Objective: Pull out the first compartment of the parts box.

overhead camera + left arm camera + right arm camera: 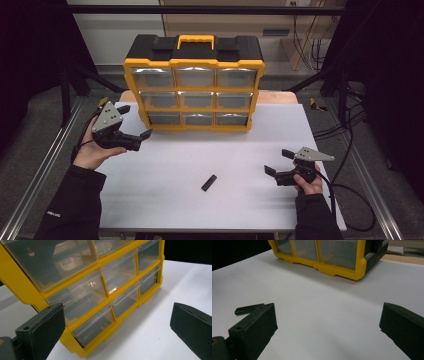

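A yellow and black drawer organiser (pixel 194 85) with clear drawers stands at the back of the white table (pixel 165 185). My left gripper (pixel 135 121) is open, held just left of its bottom-left corner. From that gripper's view the clear drawers (pixel 95 325) are close ahead, between its wide-apart jaws. A small flat black piece (pixel 209 182) lies on the table near the front middle. My right gripper (pixel 278 162) is open, to the right of that piece and pointing left. The right gripper view has the black piece (pixel 247 309) just beyond its left jaw and the organiser (pixel 337 267) farther off.
Metal frame rails (pixel 45 165) run along both sides of the table. Cables (pixel 350 200) trail on the floor at the right. A wooden board (pixel 277 96) shows behind the organiser. Open white surface lies between the two grippers.
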